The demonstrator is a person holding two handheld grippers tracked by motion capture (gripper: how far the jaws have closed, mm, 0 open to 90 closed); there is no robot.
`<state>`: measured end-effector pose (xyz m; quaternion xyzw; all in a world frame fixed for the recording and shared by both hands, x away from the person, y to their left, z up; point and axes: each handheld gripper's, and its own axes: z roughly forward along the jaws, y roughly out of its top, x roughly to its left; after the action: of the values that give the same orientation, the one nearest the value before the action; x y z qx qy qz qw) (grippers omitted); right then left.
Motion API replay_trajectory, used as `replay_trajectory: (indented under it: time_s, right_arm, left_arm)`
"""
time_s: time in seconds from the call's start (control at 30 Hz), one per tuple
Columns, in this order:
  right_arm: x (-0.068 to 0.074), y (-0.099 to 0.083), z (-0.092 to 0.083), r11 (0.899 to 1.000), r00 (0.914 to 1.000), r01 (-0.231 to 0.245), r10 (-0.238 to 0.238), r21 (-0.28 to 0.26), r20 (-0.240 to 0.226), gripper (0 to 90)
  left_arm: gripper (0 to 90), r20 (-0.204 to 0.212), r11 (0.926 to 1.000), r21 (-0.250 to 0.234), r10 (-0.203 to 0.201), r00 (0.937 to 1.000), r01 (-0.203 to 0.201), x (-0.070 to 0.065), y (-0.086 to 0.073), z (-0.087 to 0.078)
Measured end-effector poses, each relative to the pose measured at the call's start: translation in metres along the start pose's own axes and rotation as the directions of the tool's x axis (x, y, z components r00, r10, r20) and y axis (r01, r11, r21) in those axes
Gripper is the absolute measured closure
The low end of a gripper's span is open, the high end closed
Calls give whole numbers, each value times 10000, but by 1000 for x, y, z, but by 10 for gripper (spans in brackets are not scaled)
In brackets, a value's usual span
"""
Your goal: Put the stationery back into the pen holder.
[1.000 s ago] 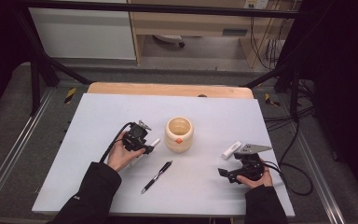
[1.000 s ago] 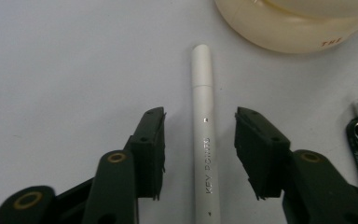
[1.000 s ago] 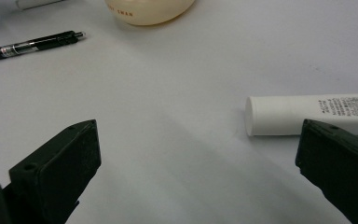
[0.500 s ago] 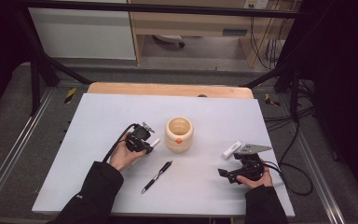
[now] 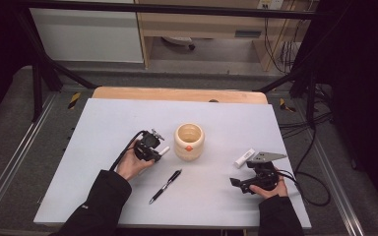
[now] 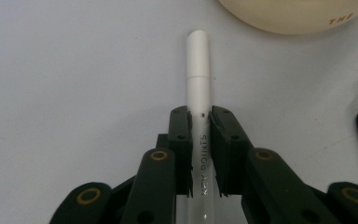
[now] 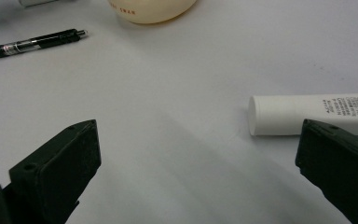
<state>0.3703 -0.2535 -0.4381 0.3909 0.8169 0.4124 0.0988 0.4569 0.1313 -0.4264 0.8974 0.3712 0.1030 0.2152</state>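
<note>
My left gripper is shut on a white pen printed "KEY POINTS", which lies flat on the table with its cap pointing at the cream cup. In the high view that gripper and the white pen sit just left of the cup. My right gripper rests near the table's front right, jaws wide open and empty. A white tube lies just beyond its right jaw.
A black pen lies between the two hands, in front of the cup; in the right gripper view the same black pen is far left. The white tube is behind the right hand. The grey tabletop has a wooden strip behind it.
</note>
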Motion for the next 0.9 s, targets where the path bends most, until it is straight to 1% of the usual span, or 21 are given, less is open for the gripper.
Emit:
replay_trajectory:
  time_s: [0.03, 0.27, 0.37, 0.53, 0.73, 0.83, 0.9]
  right_arm:
    - [0, 0, 0, 10000, 10000, -56, 56, 14, 2, 6]
    - [0, 0, 0, 10000, 10000, 3, -3, 0, 0, 6]
    - [0, 0, 0, 10000, 10000, 6, -6, 3, -1, 6]
    - [0, 0, 0, 10000, 10000, -9, 9, -11, -2, 6]
    - [0, 0, 0, 10000, 10000, -9, 9, -7, 0, 6]
    - [0, 0, 0, 10000, 10000, -19, 19, -21, 11, 6]
    - [0, 0, -1, 10000, 10000, -7, 7, -19, 10, 6]
  left_arm:
    - [783, 7, 10000, 4, 1, 10000, -1, 0, 0, 0]
    - [785, 32, 10000, -28, -76, 10000, 76, 0, 0, 0]
    - [785, 137, 9999, -83, -76, 9999, 77, 0, -1, -1]
    - [786, 61, 9999, -146, 8, 10000, -7, -1, -1, -6]
    - [786, 76, 9991, -404, -128, 9999, 131, 2, -3, -16]
    - [786, 102, 9981, -578, -222, 9997, 227, 3, -5, -22]
    - [786, 156, 9965, -777, -300, 9994, 312, 4, -6, -26]
